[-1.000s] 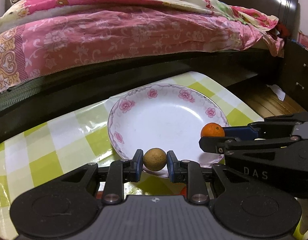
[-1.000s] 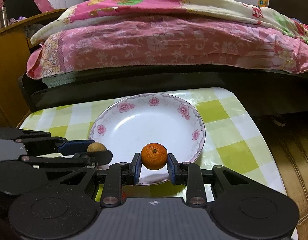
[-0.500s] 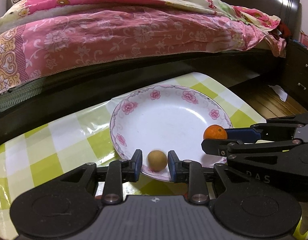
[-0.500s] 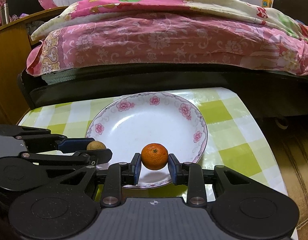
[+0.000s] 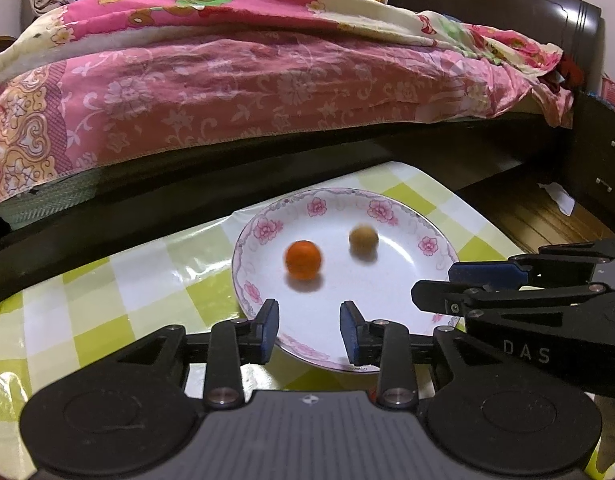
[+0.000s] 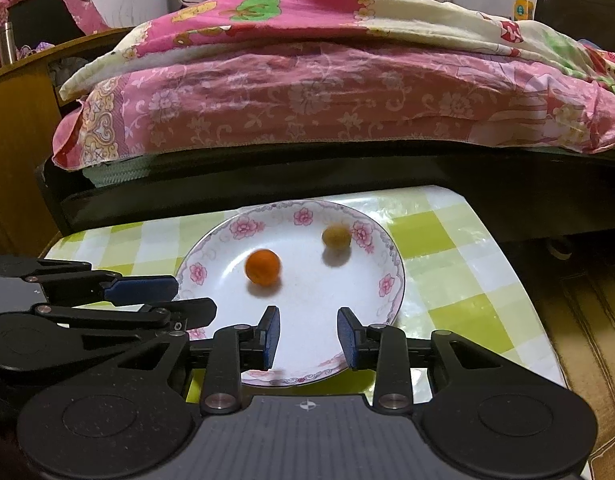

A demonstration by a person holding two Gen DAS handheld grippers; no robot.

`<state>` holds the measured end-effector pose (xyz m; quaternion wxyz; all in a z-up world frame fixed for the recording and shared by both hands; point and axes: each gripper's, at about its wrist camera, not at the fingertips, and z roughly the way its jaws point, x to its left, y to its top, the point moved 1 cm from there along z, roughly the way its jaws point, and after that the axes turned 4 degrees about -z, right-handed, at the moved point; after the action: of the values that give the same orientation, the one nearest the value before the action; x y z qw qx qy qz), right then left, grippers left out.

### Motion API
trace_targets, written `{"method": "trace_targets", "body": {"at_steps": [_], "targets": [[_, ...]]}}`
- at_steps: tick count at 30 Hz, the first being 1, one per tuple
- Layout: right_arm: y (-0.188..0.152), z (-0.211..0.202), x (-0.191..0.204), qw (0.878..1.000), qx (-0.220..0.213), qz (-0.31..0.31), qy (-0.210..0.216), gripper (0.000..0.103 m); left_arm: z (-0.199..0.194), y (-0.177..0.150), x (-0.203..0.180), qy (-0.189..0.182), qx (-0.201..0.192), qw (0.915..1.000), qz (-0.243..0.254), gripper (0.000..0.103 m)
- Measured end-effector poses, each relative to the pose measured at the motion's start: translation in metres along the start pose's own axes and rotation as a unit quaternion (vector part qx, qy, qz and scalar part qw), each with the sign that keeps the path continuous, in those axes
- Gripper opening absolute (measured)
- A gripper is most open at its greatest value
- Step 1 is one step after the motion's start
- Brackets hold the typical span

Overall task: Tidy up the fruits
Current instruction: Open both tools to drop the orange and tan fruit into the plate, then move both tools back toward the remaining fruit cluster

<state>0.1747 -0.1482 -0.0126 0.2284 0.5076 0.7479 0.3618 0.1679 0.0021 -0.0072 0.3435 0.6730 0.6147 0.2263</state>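
A white plate with pink flowers [image 5: 411, 312] [image 6: 367, 316] sits on the green-checked table. An orange tangerine [image 5: 302, 259] [image 6: 262, 267] and a small brown fruit [image 5: 363, 238] [image 6: 336, 236] lie loose in the plate, both blurred by motion. My left gripper [image 5: 309, 330] is open and empty over the plate's near rim. My right gripper [image 6: 307, 336] is open and empty over the near rim too. The right gripper shows at the right of the left wrist view [image 5: 487, 284]; the left gripper shows at the left of the right wrist view [image 6: 147, 296].
A bed with a pink floral quilt [image 5: 267, 80] [image 6: 327, 92] and dark frame stands just behind the table. The table's right edge [image 6: 519, 280] drops to a wooden floor [image 5: 527, 208]. A dark cabinet [image 5: 599, 168] stands at the right.
Both grippers have opened and pulled back. The brown fruit and the tangerine have left the jaws and rolled further into the plate.
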Motion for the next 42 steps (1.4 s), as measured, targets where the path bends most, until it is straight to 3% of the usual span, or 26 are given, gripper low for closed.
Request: {"method": "trace_targets", "body": {"at_steps": [30, 42], "targets": [[-0.018, -0.025, 0.022, 0.999, 0.014, -0.012, 0.042, 0.036, -0.047, -0.023, 0.027, -0.002, 0.012, 0.9996, -0.025, 0.043], [-0.043, -0.042, 0.041, 0.996, 0.040, -0.031, 0.070, 0.037, -0.083, -0.053, 0.033, 0.011, 0.040, 0.9991, 0.006, 0.051]]}}
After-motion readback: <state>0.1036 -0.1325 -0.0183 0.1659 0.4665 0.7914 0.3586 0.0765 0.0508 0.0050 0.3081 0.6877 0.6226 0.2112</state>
